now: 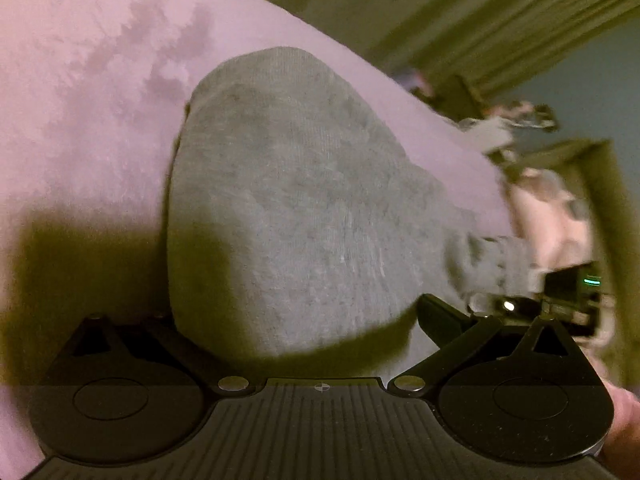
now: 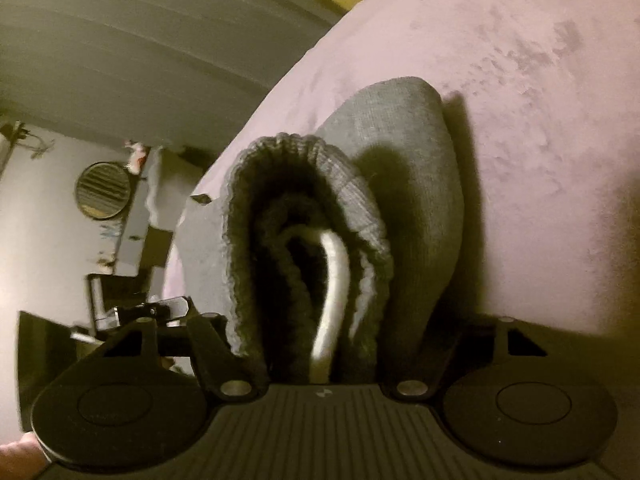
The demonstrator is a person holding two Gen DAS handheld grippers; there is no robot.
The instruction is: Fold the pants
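Grey sweatpants lie on a pale pink fuzzy blanket. In the left wrist view the fabric drapes over my left gripper and hides its fingertips; the jaws sit spread around the cloth. In the right wrist view my right gripper holds the bunched ribbed waistband with its white drawstring between its fingers, which are hidden in the cloth. The other gripper shows at the left, and in the left wrist view at the right.
The pink blanket covers a bed. Olive curtains hang behind. A round mirror hangs on a grey wall, with cluttered furniture below. A hand holds the right gripper.
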